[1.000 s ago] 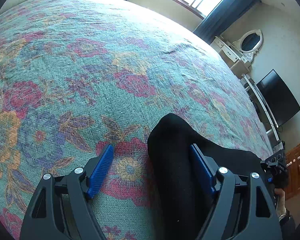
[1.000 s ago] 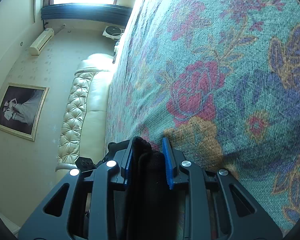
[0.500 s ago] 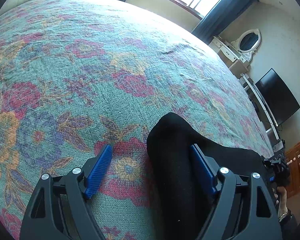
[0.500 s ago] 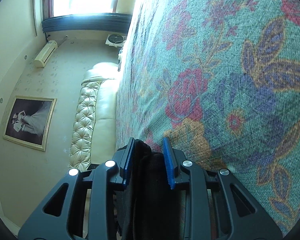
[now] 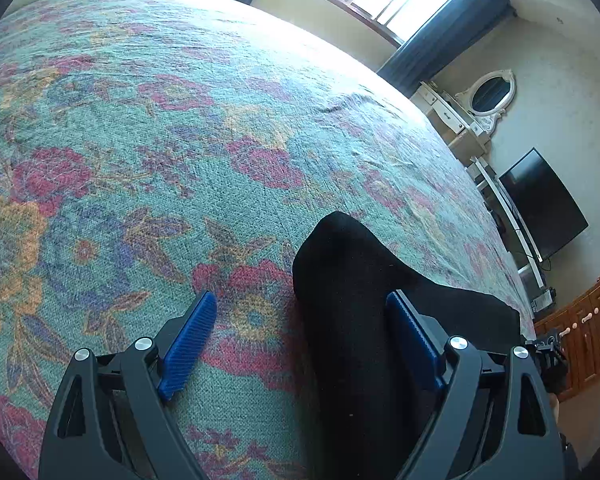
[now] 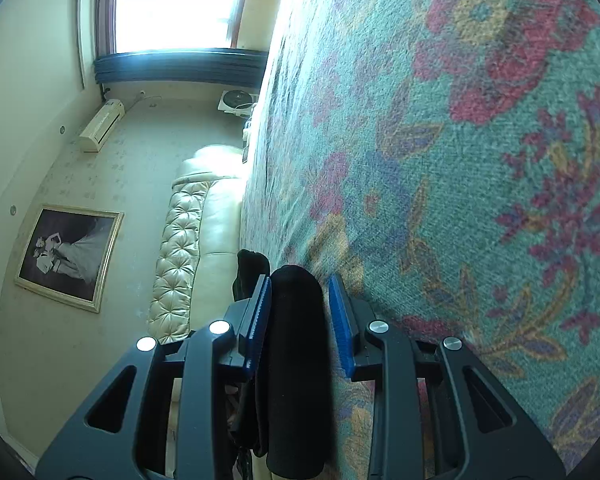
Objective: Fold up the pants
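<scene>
Black pants (image 5: 352, 304) lie on the floral bedspread (image 5: 180, 128). In the left wrist view my left gripper (image 5: 300, 320) is open wide; a rounded fold of the pants lies between its blue pads, against the right pad (image 5: 412, 332). In the right wrist view my right gripper (image 6: 300, 300) stands open around a thick roll of the black pants (image 6: 296, 352), with small gaps to both pads. The bedspread (image 6: 460, 160) fills the right side of that view.
A dresser with an oval mirror (image 5: 488, 92), a dark TV (image 5: 544, 204) and a wooden cabinet (image 5: 580, 336) stand beyond the bed's far side. A tufted cream headboard (image 6: 188, 248) and a framed picture (image 6: 68, 256) show in the right wrist view.
My right gripper has opened: its pads were pressed on the pants fold and now stand apart from it. The right view has shifted along the bedspread. The left gripper has barely moved.
</scene>
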`<state>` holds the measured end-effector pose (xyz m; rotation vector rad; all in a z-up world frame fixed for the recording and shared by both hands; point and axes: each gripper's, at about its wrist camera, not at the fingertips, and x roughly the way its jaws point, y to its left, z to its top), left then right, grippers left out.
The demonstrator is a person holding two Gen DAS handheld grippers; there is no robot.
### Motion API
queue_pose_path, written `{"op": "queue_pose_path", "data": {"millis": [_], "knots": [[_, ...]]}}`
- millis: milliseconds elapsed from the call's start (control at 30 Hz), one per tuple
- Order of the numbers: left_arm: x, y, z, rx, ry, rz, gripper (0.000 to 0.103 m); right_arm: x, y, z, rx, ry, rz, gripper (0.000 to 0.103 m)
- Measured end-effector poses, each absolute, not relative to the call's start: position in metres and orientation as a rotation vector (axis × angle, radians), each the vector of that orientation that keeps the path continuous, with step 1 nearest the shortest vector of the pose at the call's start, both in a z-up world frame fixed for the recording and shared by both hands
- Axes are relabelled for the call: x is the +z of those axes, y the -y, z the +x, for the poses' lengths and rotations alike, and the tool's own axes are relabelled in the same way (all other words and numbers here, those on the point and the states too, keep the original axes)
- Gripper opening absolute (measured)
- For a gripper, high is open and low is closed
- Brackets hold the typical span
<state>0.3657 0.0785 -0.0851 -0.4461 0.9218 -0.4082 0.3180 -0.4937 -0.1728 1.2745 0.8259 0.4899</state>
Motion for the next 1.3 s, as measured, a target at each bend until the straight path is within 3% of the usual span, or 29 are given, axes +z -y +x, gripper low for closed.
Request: {"op": "queue_pose_path", "data": {"millis": [533,967,1133,1200,1300], "knots": [[-0.086,-0.132,0.23,-0.329,-0.855,-0.547,0.085,-0.17,0.503,0.214,0.403,-0.772,1.335,0.032],[-0.084,-0.127,0.149,-0.217,-0.873,-0.551,0.085,-0.161,0.484,0.145,0.351,-0.749,1.353,0.037],[-0.081,-0.109,0.134,-0.174,-0.888,-0.482,0.085,-0.153,0.466,0.134,0.32,-0.783,1.308,0.05],[-0.08,-0.102,0.129,-0.155,-0.897,-0.471,0.085,-0.148,0.453,0.131,0.312,-0.811,1.261,0.062],[-0.076,-0.085,0.121,-0.137,-0.907,-0.432,0.085,-0.139,0.43,0.128,0.311,-0.842,1.155,0.07]]}}
